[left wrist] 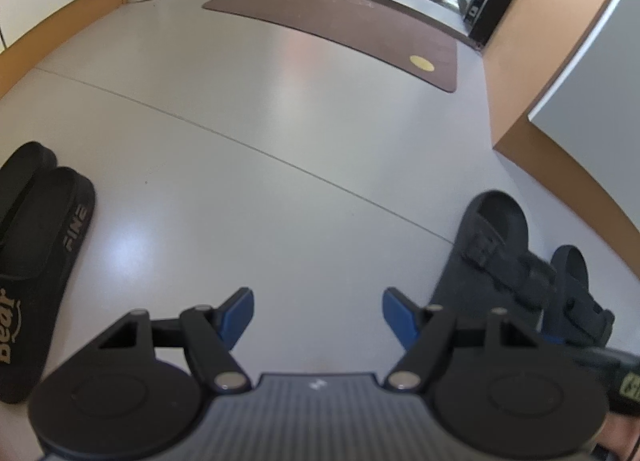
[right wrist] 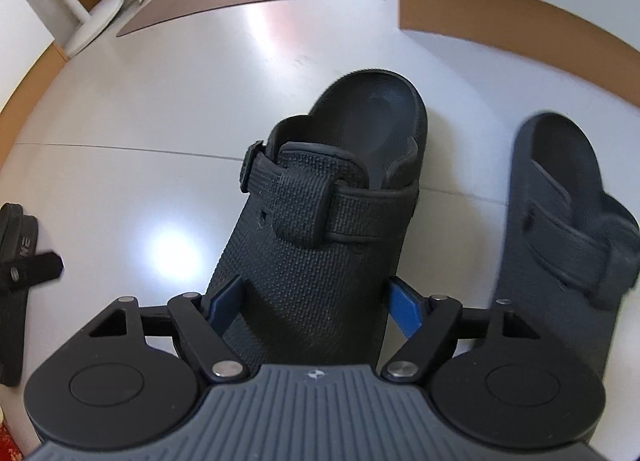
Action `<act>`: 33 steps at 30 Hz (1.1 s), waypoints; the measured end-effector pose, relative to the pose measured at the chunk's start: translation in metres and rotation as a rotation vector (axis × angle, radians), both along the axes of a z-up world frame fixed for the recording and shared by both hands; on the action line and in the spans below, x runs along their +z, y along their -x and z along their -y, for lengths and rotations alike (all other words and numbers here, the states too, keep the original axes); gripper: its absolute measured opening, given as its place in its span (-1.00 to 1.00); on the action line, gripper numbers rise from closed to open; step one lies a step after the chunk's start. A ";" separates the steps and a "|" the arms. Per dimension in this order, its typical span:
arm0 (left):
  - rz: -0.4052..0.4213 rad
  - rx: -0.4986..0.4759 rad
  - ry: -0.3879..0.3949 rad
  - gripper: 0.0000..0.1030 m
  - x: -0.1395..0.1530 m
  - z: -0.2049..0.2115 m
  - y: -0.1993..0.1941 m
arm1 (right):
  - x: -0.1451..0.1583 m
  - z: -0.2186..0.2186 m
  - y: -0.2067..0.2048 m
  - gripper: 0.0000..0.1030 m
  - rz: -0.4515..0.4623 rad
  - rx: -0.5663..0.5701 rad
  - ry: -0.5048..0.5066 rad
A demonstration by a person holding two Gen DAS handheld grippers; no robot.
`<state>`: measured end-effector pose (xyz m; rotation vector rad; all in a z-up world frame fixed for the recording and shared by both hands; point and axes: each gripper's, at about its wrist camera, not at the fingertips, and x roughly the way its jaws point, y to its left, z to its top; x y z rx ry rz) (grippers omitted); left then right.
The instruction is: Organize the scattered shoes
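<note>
— Right gripper [right wrist: 318, 307] first: what has it got?

— Its blue pads [right wrist: 405, 307] sit on either side of a dark clog [right wrist: 320, 229], at the toe end, jaws spread about as wide as the shoe. One pad looks pressed to the left flank; on the right I can't tell whether the pad touches. So whether it grips or only straddles, I can't say.

— How does the clog look?

— Black, or very dark navy, with a woven-looking pebbled upper, a strap folded over the instep with a round stud at its left end, and a smooth, deep heel cup. It points away from the camera, sole on the floor [right wrist: 180, 109] as far as I can see.

— And its partner?

— Just beside it to the right, a second clog [right wrist: 560, 213], same kind, roughly parallel, a strip of floor between them (its edges are blurred).

— Left gripper [left wrist: 318, 315]?

— Jaws wide apart, nothing between the pads, only pale grey floor below. Both clogs show off to its right.

— Other shoes?

— Two black slides [left wrist: 44, 245] lie touching side by side at the far left of the left view, gold lettering on the strap, "FINE" on the sole edge. They are well apart from the clogs.

— Further out?

— Brown mat [left wrist: 348, 25] with a yellow round mark, before a doorway; orange skirting along the walls.
</note>
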<state>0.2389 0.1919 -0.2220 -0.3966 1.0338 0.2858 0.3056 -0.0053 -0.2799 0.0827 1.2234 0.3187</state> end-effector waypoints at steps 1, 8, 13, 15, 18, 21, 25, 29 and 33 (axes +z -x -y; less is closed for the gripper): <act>0.018 -0.009 -0.002 0.41 0.004 0.004 -0.002 | 0.000 0.002 0.001 0.54 -0.001 0.003 0.006; 0.033 -0.066 -0.016 0.41 0.014 0.025 -0.013 | -0.001 0.023 0.016 0.54 -0.019 -0.031 -0.022; 0.025 -0.072 0.003 0.40 0.015 0.030 -0.017 | -0.001 0.028 0.018 0.53 -0.025 -0.034 -0.008; 0.029 -0.079 -0.001 0.40 0.016 0.032 -0.018 | 0.000 0.022 0.020 0.51 0.006 0.015 0.024; 0.021 -0.078 0.006 0.40 0.012 0.030 -0.015 | 0.001 0.015 0.021 0.51 0.050 0.085 0.066; 0.010 -0.075 0.006 0.40 0.010 0.028 -0.014 | 0.000 0.018 0.016 0.51 0.044 0.079 0.048; 0.010 -0.065 0.011 0.40 0.009 0.024 -0.014 | -0.001 0.020 0.013 0.51 0.031 0.069 0.031; 0.011 -0.064 0.024 0.40 0.012 0.023 -0.014 | 0.003 0.022 0.010 0.57 -0.004 0.058 0.009; 0.019 -0.071 0.029 0.40 0.016 0.026 -0.015 | 0.023 0.030 0.015 0.59 0.036 0.098 -0.008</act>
